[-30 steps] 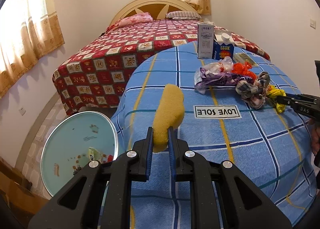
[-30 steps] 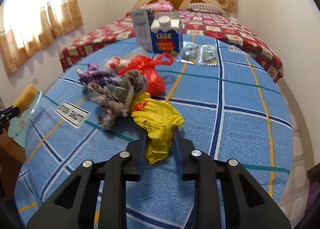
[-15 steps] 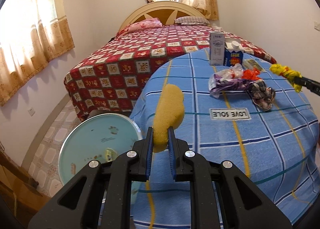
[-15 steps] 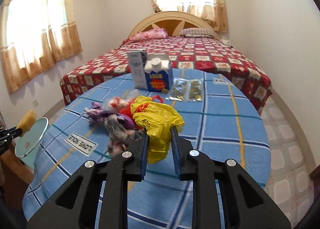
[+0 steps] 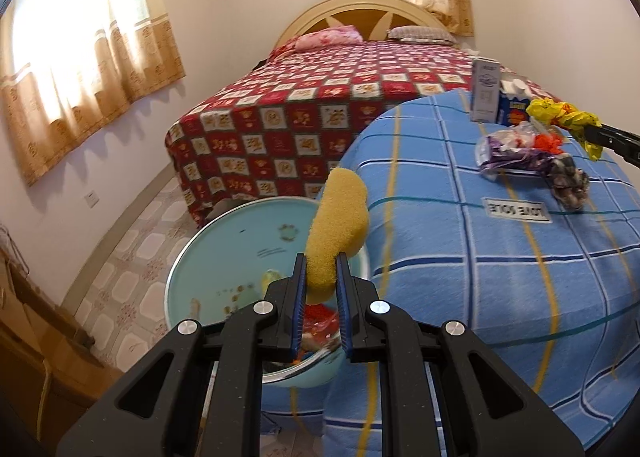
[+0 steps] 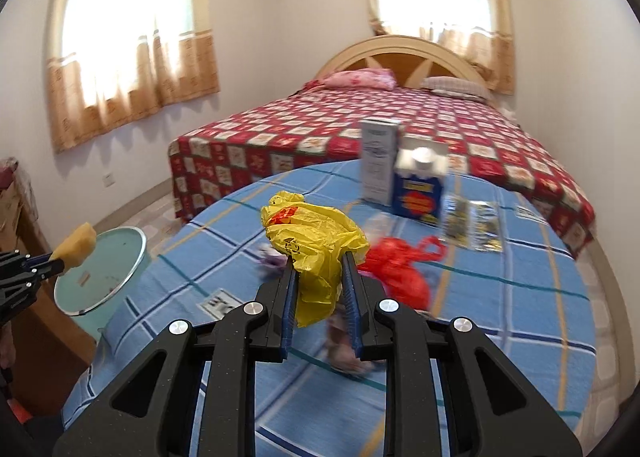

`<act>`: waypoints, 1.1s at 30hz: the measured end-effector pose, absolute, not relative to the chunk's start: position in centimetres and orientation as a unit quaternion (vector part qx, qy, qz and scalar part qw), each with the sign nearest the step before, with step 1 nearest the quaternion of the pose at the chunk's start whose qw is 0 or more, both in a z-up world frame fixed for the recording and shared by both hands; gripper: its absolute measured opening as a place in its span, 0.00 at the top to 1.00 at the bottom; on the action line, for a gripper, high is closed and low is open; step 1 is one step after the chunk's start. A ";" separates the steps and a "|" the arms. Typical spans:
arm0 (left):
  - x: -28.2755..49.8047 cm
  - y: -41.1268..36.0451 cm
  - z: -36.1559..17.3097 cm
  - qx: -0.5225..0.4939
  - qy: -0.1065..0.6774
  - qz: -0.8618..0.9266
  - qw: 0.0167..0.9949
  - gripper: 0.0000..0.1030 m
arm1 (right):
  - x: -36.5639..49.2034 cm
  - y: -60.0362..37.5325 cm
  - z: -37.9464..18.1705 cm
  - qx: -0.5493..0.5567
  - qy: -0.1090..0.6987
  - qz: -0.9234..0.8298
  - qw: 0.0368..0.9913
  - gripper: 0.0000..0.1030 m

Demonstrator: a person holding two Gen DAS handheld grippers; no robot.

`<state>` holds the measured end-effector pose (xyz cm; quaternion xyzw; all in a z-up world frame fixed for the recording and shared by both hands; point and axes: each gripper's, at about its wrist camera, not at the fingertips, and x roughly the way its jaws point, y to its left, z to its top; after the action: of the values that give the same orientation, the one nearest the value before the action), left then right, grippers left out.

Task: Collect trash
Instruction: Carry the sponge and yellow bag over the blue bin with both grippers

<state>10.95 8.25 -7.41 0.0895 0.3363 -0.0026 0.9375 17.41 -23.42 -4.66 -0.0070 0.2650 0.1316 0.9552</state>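
The left claw (image 5: 320, 277) was clamped on a yellow foam sponge (image 5: 338, 225), holding it upright over the open mouth of a pale turquoise round bin with a metal rim (image 5: 224, 253) that stood on the floor just beside the worktop covered in a blue checked cloth (image 5: 500, 277). Scraps of rubbish, one red, lay at the bin's bottom. The right claw (image 6: 318, 281) gripped a crumpled yellow plastic bag (image 6: 312, 241), lifted clear of the worktop (its lower end dangling between the blue-padded fingers (image 6: 290, 305)). Left on the cloth were a red plastic bag (image 6: 396, 269), a tangle of purple and patterned wrappers (image 5: 532, 161), a tall white carton (image 6: 378, 161) beside a blue carton with a white cap (image 6: 420, 193), and flat foil packets (image 6: 472, 223). Behind stood a bed with a red patchwork cover (image 6: 360, 125).
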 end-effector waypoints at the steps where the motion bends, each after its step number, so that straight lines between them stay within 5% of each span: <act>1: 10.9 8.5 -7.5 0.089 0.338 0.001 0.937 0.86 | 17.8 -22.6 -4.8 -0.011 0.268 0.140 0.953 0.78; 33: 10.5 17.2 -8.7 0.065 0.357 0.087 0.928 0.86 | 22.0 -5.5 -6.5 -0.103 0.270 0.270 0.918 0.78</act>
<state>10.48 17.17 -8.72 0.0650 0.3567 0.0872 0.9279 21.99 -5.53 -6.51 -0.1031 0.2702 0.2702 0.9183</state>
